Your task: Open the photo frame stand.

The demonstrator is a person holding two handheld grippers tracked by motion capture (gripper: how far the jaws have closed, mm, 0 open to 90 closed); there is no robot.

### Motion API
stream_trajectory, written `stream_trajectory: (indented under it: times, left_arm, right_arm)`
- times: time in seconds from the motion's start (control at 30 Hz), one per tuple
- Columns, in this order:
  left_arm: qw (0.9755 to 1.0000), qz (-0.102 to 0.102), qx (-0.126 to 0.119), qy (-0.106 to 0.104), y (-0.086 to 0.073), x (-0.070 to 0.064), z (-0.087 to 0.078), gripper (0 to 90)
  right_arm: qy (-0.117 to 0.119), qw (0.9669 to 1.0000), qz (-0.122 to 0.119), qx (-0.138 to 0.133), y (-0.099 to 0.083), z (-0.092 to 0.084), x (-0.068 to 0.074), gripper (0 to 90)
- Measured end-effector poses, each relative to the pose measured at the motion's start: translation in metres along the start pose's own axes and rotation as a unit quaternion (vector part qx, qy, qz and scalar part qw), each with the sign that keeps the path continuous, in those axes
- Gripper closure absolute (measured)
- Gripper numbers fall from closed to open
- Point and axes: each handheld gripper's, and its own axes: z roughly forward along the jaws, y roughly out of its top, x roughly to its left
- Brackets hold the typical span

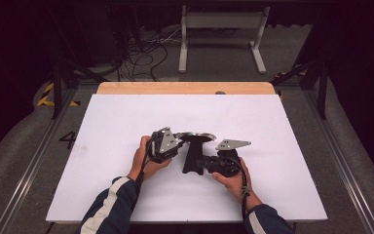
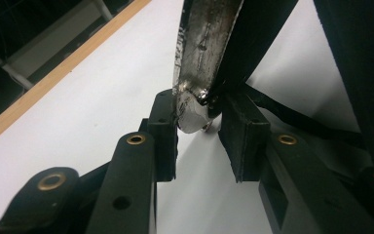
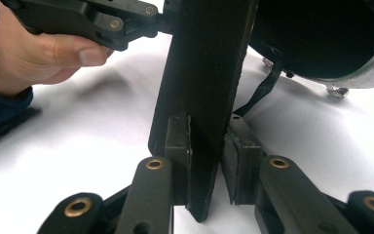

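Observation:
A small frying pan [image 1: 199, 136] with a silver rim and a flat black handle [image 1: 191, 157] sits at the middle of the white tabletop [image 1: 121, 122]. My left gripper [image 1: 177, 142] comes in from the left and is shut on the pan's metal rim [image 2: 202, 44]; in the left gripper view both pads of my left gripper [image 2: 197, 122] press on the rim's edge. My right gripper [image 1: 200, 165] is shut on the handle [image 3: 204, 73], with the pads of my right gripper [image 3: 207, 146] on either side of its lower end. A thin black loop [image 3: 265, 87] hangs beside the handle.
A wooden strip [image 1: 185, 88] runs along the table's far edge. Beyond it stand a white metal frame [image 1: 221, 36] and loose cables [image 1: 141, 53] on the floor. The person's left hand [image 3: 34, 53] and the left gripper's arm show at the right gripper view's top left.

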Motion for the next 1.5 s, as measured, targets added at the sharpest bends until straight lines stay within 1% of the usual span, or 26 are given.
stream_trajectory:
  times: [0.03,0.13,0.2,0.4,0.47,0.57,0.6,0.67,0.7,0.77,0.93,1.03,1.13,1.17,1.27,1.33,1.43,1.5]
  left_arm:
    - [0.9999,0.006,0.002,0.009,0.0,-0.001,0.0,68.6]
    - [0.9999,0.001,0.003,0.011,-0.001,-0.001,0.001,69.4]
    - [0.9999,0.002,0.003,0.016,-0.001,-0.002,0.002,69.4]
    - [0.9992,0.019,0.006,0.034,0.002,-0.004,0.004,69.0]
    - [0.9992,0.015,0.005,0.036,0.002,-0.004,0.005,69.0]
    - [0.9989,0.019,0.004,0.043,0.001,-0.004,0.006,68.9]
    - [0.999,0.013,0.0,0.042,0.0,-0.004,0.007,68.9]
    - [0.9988,0.011,0.001,0.048,-0.001,-0.003,0.008,68.8]
    - [0.9989,0.007,-0.002,0.047,-0.001,-0.002,0.008,68.8]
    - [0.9987,0.009,-0.002,0.051,-0.001,-0.002,0.009,68.8]
    - [0.9985,0.004,-0.002,0.054,-0.001,-0.003,0.009,68.5]
    - [0.9987,-0.002,0.0,0.05,-0.002,-0.002,0.008,68.5]
    - [0.9986,0.0,0.003,0.052,-0.003,-0.002,0.007,68.5]
    - [0.9986,-0.004,0.001,0.052,-0.003,-0.002,0.006,68.4]
    - [0.9986,-0.022,-0.005,0.048,-0.006,0.002,0.002,65.1]
    - [0.9985,-0.025,-0.005,0.047,-0.007,0.004,-0.003,61.8]
    - [0.9983,-0.037,-0.015,0.043,-0.013,0.008,-0.014,60.0]
    - [0.9984,-0.038,-0.015,0.039,-0.017,0.008,-0.022,57.6]
  right_arm:
    - [-0.003,1.0,0.0,0.001,0.0,0.0,0.0,75.0]
    - [-0.009,1.0,0.0,0.0,0.0,-0.002,-0.001,75.5]
    - [-0.01,0.9999,0.004,-0.002,0.0,-0.003,-0.003,76.5]
    - [-0.015,0.9999,0.004,-0.002,0.0,-0.003,-0.004,75.8]
    - [-0.021,0.9998,0.003,-0.003,0.001,-0.003,-0.005,75.4]
    - [-0.026,0.9997,-0.001,0.0,0.002,-0.003,-0.005,74.8]
    - [-0.026,0.9997,0.0,0.0,0.002,-0.003,-0.005,74.6]
    - [-0.027,0.9996,0.003,-0.001,0.001,-0.003,-0.006,73.1]
    - [-0.03,0.9996,0.003,-0.001,0.001,-0.003,-0.006,72.9]
    - [-0.032,0.9995,0.004,-0.003,0.001,-0.003,-0.006,72.4]
    - [-0.034,0.9994,0.003,-0.002,0.001,-0.004,-0.006,71.7]
    - [-0.029,0.9996,0.004,0.002,0.0,-0.004,-0.006,71.7]
    - [-0.026,0.9996,0.003,0.006,-0.001,-0.004,-0.006,71.4]
    - [-0.027,0.9996,0.002,0.007,-0.002,-0.004,-0.005,70.9]
    - [-0.033,0.9994,0.001,0.009,-0.002,-0.006,-0.004,69.4]
    - [-0.034,0.9994,-0.002,0.009,-0.003,-0.007,-0.004,69.2]
    - [-0.037,0.9993,-0.009,0.007,-0.003,-0.01,-0.002,69.1]
    - [-0.033,0.9993,-0.015,0.003,-0.002,-0.013,-0.001,68.4]
